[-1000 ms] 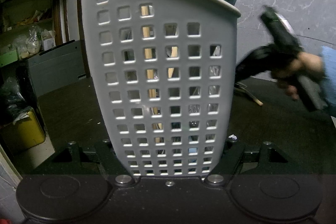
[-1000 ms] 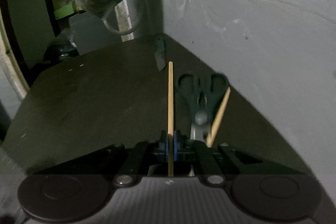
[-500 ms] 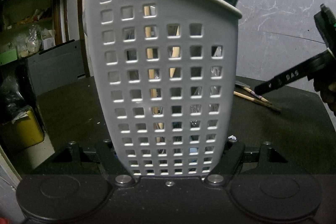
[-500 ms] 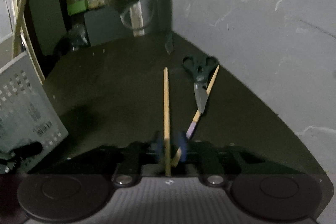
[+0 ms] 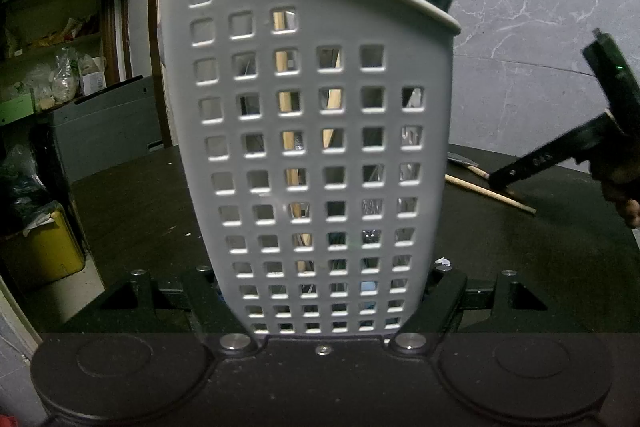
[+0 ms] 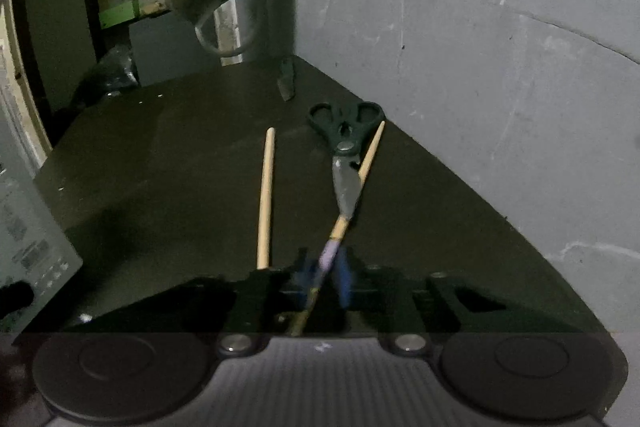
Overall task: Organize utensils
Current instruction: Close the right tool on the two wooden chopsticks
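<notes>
Dark tabletop (image 6: 168, 163): left gripper (image 5: 324, 301) clamped on perforated grey utensil caddy (image 5: 320, 131); right gripper (image 6: 324, 277) jaws closing around purple-banded chopstick (image 6: 340, 231), second chopstick (image 6: 266, 195) lying just left, scissors (image 6: 346, 147) ahead.

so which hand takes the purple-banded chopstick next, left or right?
Right. The right gripper is closing, its fingers either side of the purple-banded chopstick. The left gripper is shut on the utensil basket.

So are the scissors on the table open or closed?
Closed: the scissors lie flat on the table, blades together as one, handle loops side by side.
</notes>
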